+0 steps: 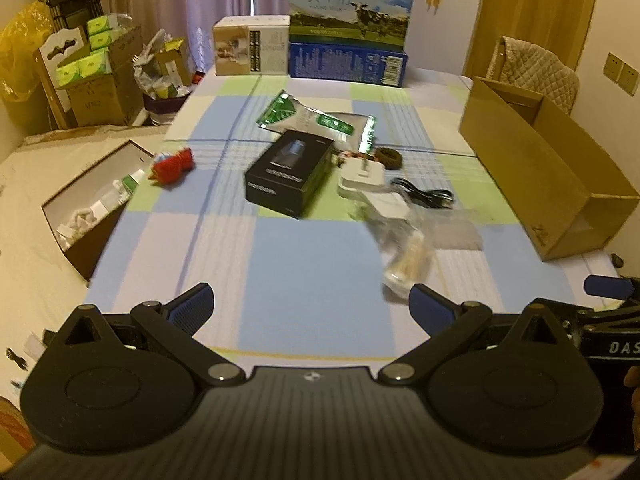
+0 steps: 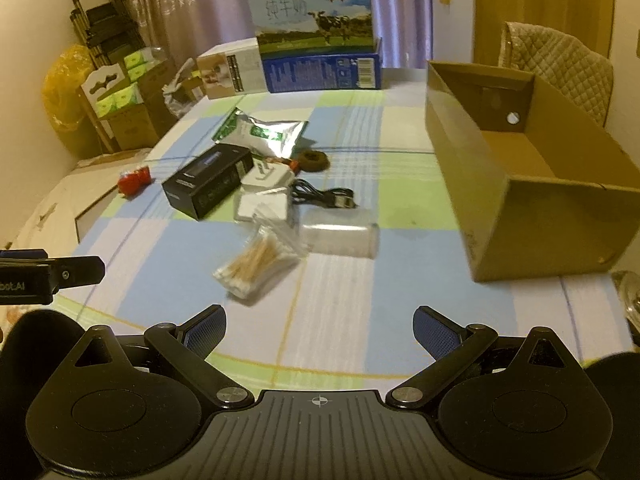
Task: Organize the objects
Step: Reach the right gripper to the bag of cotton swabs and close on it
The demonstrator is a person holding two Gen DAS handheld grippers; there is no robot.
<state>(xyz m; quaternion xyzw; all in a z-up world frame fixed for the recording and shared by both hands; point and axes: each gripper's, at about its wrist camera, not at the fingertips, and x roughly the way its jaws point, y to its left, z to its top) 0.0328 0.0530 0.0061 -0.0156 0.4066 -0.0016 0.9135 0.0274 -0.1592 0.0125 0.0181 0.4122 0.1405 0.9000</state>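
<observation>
Right wrist view: both claws spread wide and empty over the checked tabletop [image 2: 336, 304], clutter ahead.

Just ahead of the right claw [image 2: 319, 330], slightly left, lies a clear bag of cotton swabs [image 2: 256, 258]: probably light, soft and slippery, best pinched across its bunched middle. Beyond it a clear plastic tub [image 2: 340, 232] lies on its side, likely stiff and prone to rolling. Farther on sit a white adapter [image 2: 266, 178], a limp black cable [image 2: 324, 196] and a rigid black box [image 2: 208, 186]. The open cardboard box [image 2: 532, 200] stands forward-right, seemingly the destination. The left claw [image 1: 311, 310] hovers equally wide. Milk cartons [image 2: 320, 40] and curtains close the far end.
</observation>
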